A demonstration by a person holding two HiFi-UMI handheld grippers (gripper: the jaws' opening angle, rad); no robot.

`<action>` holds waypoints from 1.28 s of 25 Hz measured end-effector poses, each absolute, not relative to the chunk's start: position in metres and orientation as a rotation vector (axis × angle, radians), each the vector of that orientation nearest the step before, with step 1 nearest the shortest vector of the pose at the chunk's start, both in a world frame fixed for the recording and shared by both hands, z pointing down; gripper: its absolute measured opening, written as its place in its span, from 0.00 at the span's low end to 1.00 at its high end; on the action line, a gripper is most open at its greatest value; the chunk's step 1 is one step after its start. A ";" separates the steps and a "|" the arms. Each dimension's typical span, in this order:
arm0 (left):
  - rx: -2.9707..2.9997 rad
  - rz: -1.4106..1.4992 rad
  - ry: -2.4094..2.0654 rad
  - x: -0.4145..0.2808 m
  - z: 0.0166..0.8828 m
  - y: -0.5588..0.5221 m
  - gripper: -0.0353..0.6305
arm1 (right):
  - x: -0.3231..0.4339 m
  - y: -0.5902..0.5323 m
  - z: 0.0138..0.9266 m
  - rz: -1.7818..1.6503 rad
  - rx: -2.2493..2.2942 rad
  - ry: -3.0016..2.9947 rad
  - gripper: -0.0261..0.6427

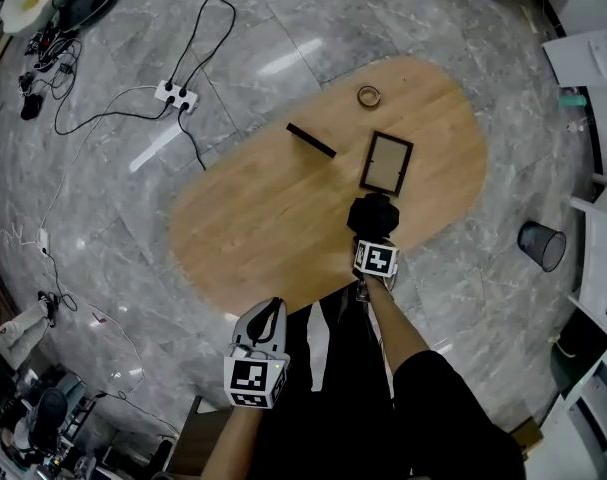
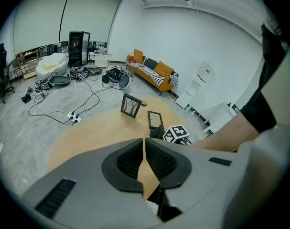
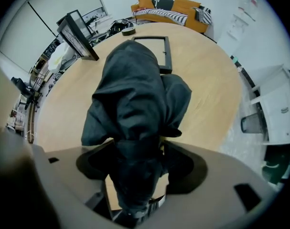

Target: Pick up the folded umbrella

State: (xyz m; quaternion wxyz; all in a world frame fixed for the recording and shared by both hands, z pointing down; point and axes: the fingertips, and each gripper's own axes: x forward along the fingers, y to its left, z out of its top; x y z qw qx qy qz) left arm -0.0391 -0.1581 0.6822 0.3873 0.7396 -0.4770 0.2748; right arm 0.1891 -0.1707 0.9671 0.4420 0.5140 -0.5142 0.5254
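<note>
Two grippers are in our hands above an oval wooden table [image 1: 253, 218], and only one of them is at the task's thing. Our right gripper [image 3: 137, 171] points straight down over the folded umbrella [image 3: 130, 89], a dark bundle lying on the table on the side nearest us. Its jaws stand wide with the umbrella's near end between them. Slivers of bare wood show on either side of the fabric, so the pads are not pressing on it. The umbrella's far end lies just beside a black picture frame [image 1: 387, 162] that rests flat on the wood. Further across the table a second frame [image 2: 131, 105] stands upright, and a roll of tape [image 1: 369, 95] sits near the far edge. Our left gripper [image 2: 144, 149] hangs at the near edge of the table, well apart from the umbrella and tilted down. Its jaws are drawn together to a thin slit with nothing between them. On the grey stone floor beyond the table lie a white power strip [image 1: 175, 94] and its trailing cables.
</note>
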 end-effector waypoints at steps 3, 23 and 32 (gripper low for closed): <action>1.879 0.698 -1.216 -0.041 0.683 -0.156 0.09 | 0.190 -0.170 0.967 1.278 1.276 -1.271 0.50; 1.901 0.695 -1.252 -0.060 0.669 -0.149 0.09 | 0.182 -0.174 0.946 1.265 1.217 -1.345 0.38; 1.963 0.650 -1.268 -0.053 0.638 -0.158 0.09 | 0.159 -0.196 0.871 1.268 1.304 -1.537 0.38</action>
